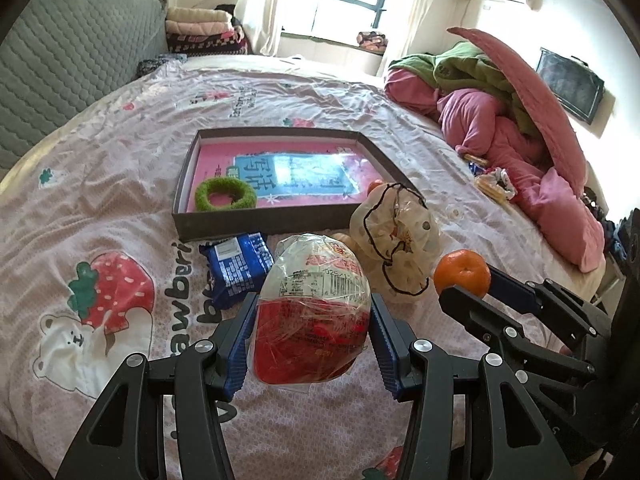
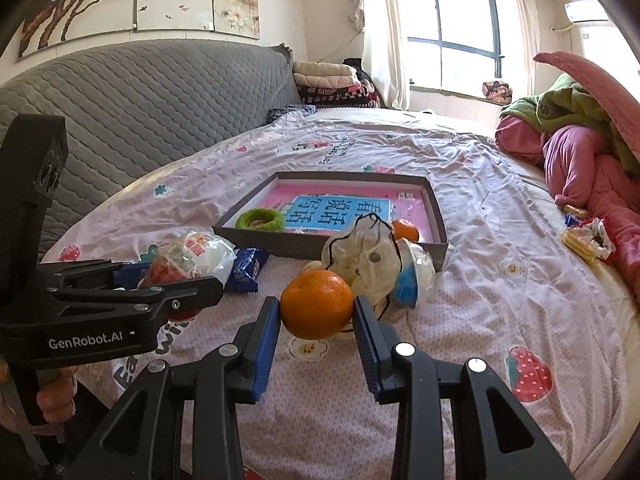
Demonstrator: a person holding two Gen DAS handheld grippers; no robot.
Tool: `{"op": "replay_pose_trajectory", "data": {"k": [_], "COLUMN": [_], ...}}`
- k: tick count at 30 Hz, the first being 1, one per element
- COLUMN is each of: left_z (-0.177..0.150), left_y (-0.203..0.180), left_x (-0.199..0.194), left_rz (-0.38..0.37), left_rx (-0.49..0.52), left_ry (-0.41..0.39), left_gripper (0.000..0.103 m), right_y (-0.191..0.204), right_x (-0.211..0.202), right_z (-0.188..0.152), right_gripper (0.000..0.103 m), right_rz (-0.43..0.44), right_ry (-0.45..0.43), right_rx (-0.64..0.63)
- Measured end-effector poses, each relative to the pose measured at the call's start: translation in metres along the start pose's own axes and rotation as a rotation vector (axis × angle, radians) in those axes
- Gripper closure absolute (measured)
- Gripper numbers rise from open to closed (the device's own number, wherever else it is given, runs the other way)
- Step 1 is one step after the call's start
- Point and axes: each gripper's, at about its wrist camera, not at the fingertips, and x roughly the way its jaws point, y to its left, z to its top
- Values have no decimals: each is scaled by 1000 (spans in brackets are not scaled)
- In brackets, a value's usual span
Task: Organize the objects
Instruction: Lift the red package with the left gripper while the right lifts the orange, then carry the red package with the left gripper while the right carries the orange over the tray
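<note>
Left tool with "GenRobot.AI" lettering; bedsheet with "strawberry" print

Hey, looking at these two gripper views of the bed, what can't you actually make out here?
- Blue snack packet: its near end is hidden by the wrapped red-and-white food pack in the left wrist view.
- Second orange in the grey box: partly covered by the cream dotted fabric pouch in both views.
- Print on the food pack: too small and crinkled to read.
- Items by the pink bedding: too small to identify.
</note>
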Motion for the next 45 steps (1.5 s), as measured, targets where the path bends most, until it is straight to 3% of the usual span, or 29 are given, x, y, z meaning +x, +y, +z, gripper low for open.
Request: {"op": "replay_pose_trajectory", "data": {"k": [25, 45], "left_z": [9, 35], "left_y": [3, 15], "left_x": [-13, -6], "left_rz": [7, 22], "left_rx": [18, -16], "left_ry": [-46, -79], "left_gripper": [49, 49], "right_y": [1, -6], "right_x": [-5, 14], "right_z": [23, 50], "right_gripper": [65, 65], "right_rz": [-3, 22], "right_ry": [-46, -75], "right_rx": [-21, -29]}}
